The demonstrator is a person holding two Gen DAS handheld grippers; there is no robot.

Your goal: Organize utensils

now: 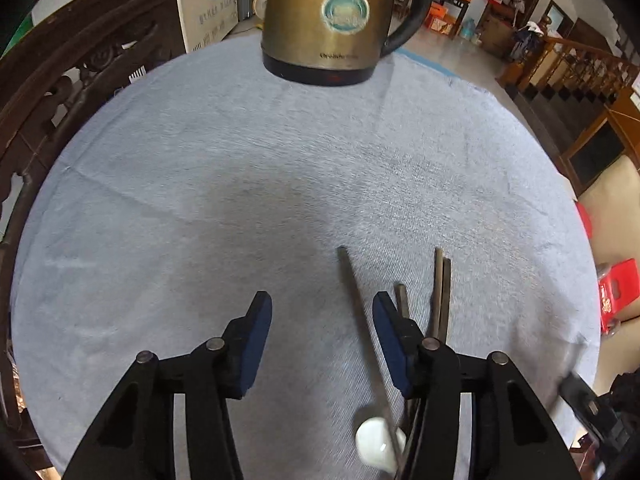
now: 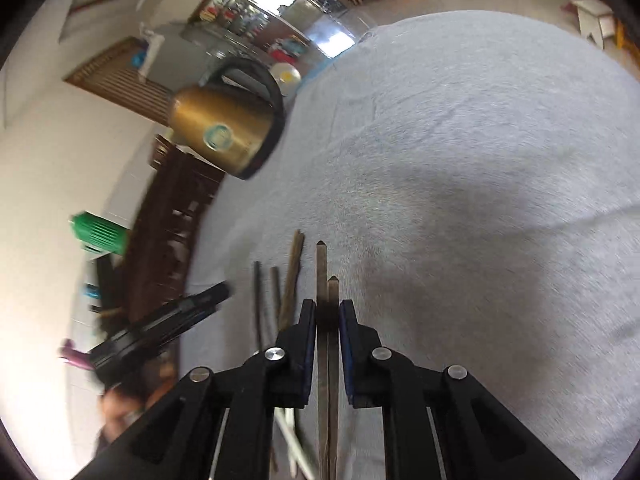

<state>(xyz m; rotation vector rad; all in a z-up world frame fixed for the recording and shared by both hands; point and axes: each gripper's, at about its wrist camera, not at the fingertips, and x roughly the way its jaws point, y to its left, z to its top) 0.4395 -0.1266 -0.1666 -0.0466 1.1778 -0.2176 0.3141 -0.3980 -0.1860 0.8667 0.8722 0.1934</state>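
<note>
Several dark wooden chopsticks lie on the grey-blue cloth (image 1: 240, 200). In the left wrist view my left gripper (image 1: 322, 314) is open above the cloth. One chopstick (image 1: 352, 292) runs between its fingers, close to the right pad (image 1: 390, 344) and free of both pads. More chopsticks (image 1: 440, 292) lie just right of that finger. A white spoon (image 1: 376, 444) sits low beside it. In the right wrist view my right gripper (image 2: 327, 316) is shut on a pair of chopsticks (image 2: 322, 276) that point forward. Loose chopsticks (image 2: 291, 276) lie to its left, and beyond them is the blurred left gripper (image 2: 172, 320).
A brass-coloured electric kettle (image 1: 328, 20) with a black handle stands at the far edge of the table. A dark carved wooden chair (image 1: 80, 72) borders the left side. A green object (image 2: 100, 234) shows past the table edge. A red box (image 1: 616, 292) sits off to the right.
</note>
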